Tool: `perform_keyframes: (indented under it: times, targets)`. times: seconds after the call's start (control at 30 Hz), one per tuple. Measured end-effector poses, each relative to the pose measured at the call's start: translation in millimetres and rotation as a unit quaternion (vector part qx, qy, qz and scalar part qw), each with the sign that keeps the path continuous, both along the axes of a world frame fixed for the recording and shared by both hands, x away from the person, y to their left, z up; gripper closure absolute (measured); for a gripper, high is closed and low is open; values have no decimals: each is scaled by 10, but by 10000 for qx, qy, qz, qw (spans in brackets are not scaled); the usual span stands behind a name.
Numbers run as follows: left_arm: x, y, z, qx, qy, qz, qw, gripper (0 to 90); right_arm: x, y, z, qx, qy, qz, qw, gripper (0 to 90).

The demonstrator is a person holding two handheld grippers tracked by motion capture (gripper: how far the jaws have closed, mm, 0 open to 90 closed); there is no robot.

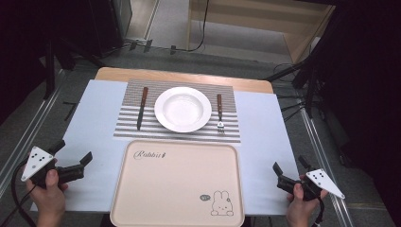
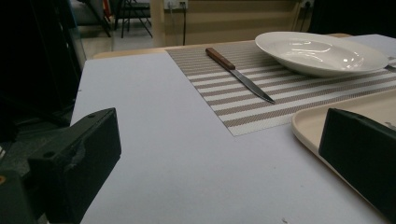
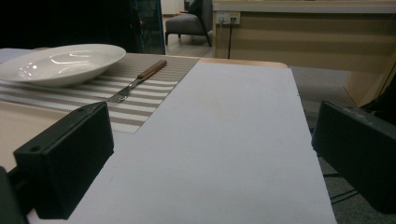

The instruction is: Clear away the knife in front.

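I counted one white plate [image 1: 182,109], sitting on one striped placemat [image 1: 132,127]. There was one knife [image 1: 142,108] with a wooden handle to the left of the plate and one fork [image 1: 220,114] with a wooden handle to its right. One beige tray [image 1: 177,184] lay nearer to me, with one rabbit drawing printed on it. I held two grippers, my left gripper [image 1: 73,158] and my right gripper [image 1: 289,166], each with two black jaws.
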State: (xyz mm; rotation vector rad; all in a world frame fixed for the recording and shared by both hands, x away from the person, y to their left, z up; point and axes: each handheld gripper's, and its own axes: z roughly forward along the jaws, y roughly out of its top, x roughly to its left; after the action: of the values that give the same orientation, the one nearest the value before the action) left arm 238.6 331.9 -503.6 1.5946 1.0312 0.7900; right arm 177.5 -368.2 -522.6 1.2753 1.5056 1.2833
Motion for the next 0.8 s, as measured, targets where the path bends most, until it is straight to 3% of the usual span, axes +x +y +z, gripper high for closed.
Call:
perform_keyframes:
  times: [0.3, 0.6, 0.8]
  targets:
    - [0, -17, 34, -31, -21, 32, 10000, 0, 5, 24, -5, -82, 20, 6, 10000, 0]
    - [22, -131, 140, 83, 39, -77, 9999, 0, 13, 46, -11, -159, 18, -8, 9999, 0]
    - [27, -249, 234, 19, 47, -120, 9999, 0, 11, 51, -13, -161, 21, 24, 9999, 0]
